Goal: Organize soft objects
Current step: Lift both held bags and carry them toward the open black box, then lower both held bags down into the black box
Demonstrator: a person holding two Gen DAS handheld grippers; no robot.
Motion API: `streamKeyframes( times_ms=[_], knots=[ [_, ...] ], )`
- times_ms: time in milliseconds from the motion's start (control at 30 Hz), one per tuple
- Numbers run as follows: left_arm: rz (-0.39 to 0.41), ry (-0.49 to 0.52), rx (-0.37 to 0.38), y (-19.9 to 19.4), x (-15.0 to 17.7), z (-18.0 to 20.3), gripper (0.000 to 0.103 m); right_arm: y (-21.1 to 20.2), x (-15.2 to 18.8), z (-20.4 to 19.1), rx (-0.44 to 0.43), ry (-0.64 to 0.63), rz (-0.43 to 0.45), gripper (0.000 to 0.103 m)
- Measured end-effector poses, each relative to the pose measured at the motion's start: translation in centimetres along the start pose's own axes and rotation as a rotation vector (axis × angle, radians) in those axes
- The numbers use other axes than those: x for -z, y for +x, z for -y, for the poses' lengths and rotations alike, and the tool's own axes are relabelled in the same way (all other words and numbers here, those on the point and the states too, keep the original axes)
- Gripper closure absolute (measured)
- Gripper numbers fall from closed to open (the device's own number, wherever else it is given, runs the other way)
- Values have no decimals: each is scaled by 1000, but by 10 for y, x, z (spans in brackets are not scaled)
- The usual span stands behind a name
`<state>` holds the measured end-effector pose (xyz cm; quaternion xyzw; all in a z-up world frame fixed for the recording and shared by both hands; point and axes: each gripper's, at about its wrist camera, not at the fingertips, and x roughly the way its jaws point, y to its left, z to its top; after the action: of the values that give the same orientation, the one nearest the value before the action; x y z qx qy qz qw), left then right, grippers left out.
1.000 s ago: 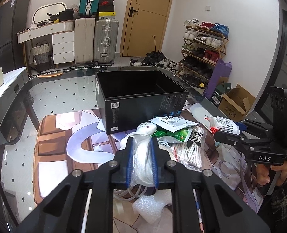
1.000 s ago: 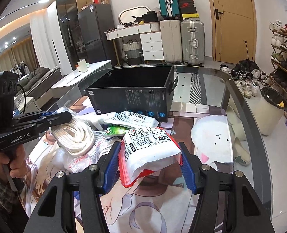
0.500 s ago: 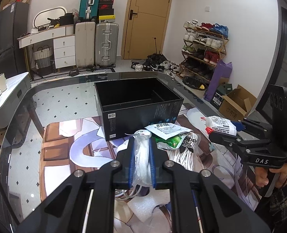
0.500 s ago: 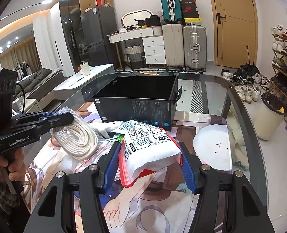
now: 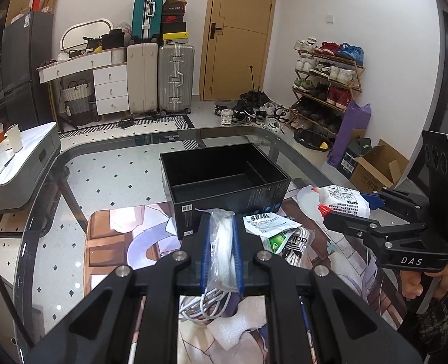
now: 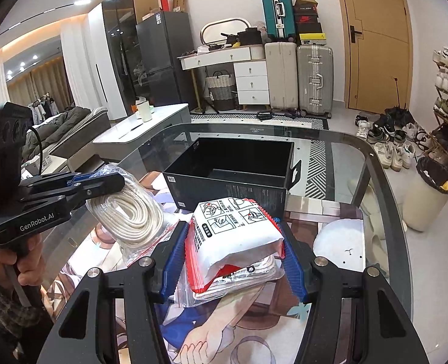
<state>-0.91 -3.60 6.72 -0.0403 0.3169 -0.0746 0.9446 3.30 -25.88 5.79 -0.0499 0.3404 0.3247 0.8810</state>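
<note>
My left gripper is shut on a clear bag of coiled white rope, lifted above the table; it also shows in the right wrist view. My right gripper is shut on a white and red packet, seen from the side in the left wrist view. An open black box stands just beyond both grippers, also in the right wrist view. More soft packets lie on the table in front of the box.
The glass table carries a printed mat. White foam lies under my left gripper. A white round cushion lies to the right. A low white side table stands left of the table.
Both grippers have risen with their loads and moved toward the black box. The rope bag and the packet hang higher above the table than before.
</note>
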Motion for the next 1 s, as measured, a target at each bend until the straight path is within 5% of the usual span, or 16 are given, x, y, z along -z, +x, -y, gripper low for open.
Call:
streamKeyframes(
  times_ms=[1000],
  knots=[
    [38,39,-42,9,-53,-1,93,7,-64,5,19,-37,-7,44]
  ],
)
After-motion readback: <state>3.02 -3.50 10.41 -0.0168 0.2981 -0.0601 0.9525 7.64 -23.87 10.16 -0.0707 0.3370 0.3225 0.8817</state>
